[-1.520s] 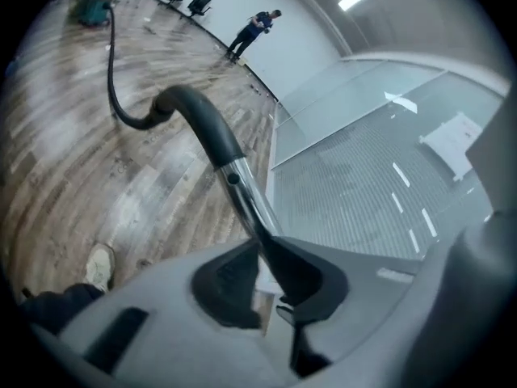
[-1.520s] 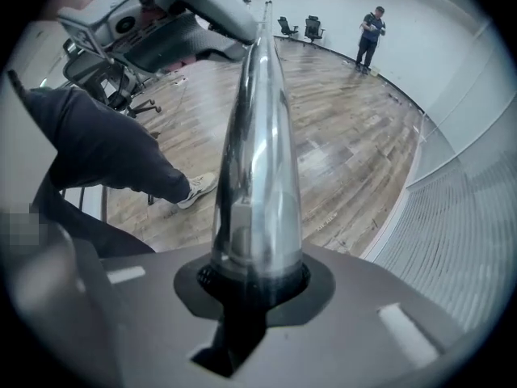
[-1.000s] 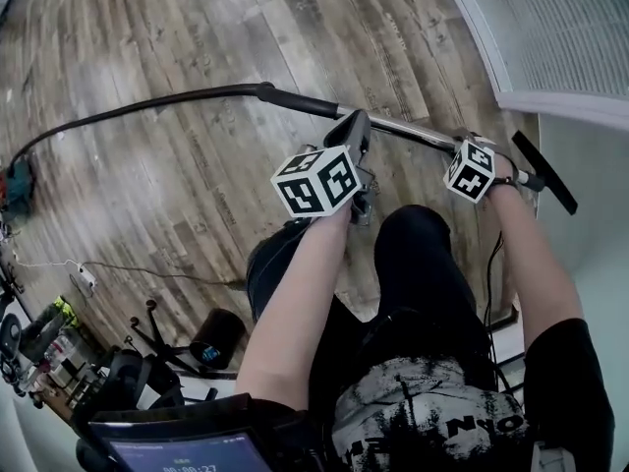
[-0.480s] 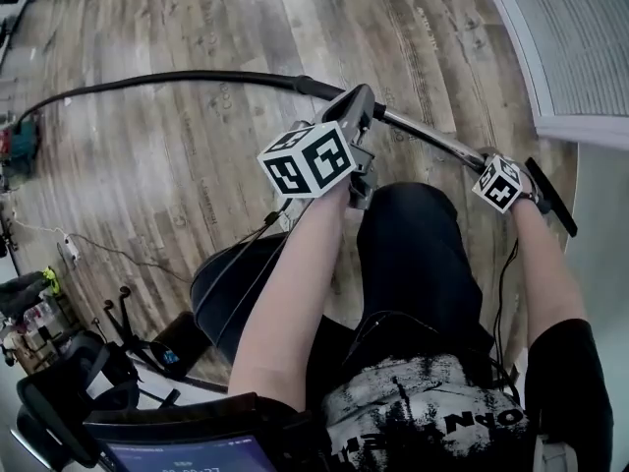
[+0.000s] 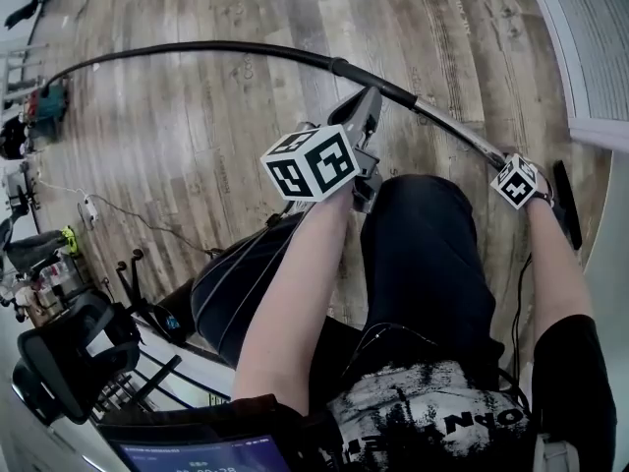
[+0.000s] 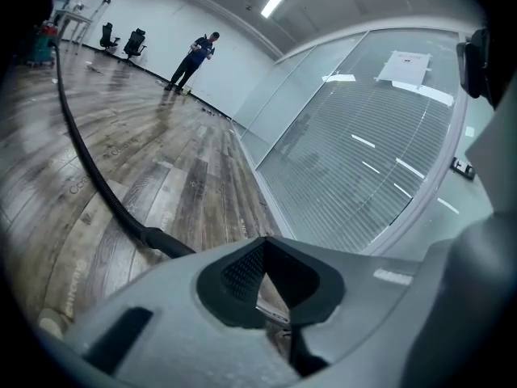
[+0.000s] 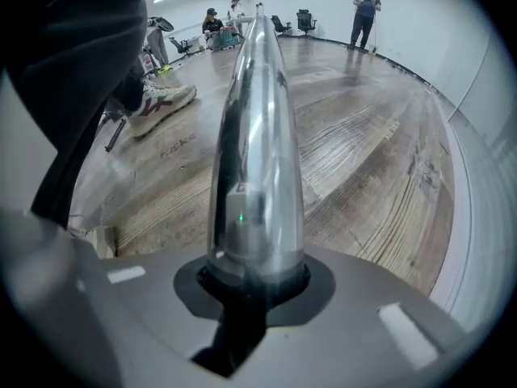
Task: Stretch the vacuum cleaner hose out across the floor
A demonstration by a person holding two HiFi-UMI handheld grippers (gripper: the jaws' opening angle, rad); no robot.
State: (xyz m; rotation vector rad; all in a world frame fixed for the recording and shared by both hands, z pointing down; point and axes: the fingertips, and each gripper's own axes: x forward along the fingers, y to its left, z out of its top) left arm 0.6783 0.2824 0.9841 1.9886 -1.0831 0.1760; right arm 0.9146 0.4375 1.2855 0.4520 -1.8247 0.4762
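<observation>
The metal wand (image 7: 257,136) is pinched in the right claw (image 7: 254,277), presumably so that the black hose (image 5: 187,49) joined to it can be drawn out over the floor (image 5: 177,155), where it lies in a long arc. The left claw (image 6: 271,277) is pressed together on nothing and held near the wand.

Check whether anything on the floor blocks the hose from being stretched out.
Nothing visible does. The hose runs over bare wood floor; the black chair stands at the near left, well apart from it. The right gripper is clamped on the metal tube.
</observation>
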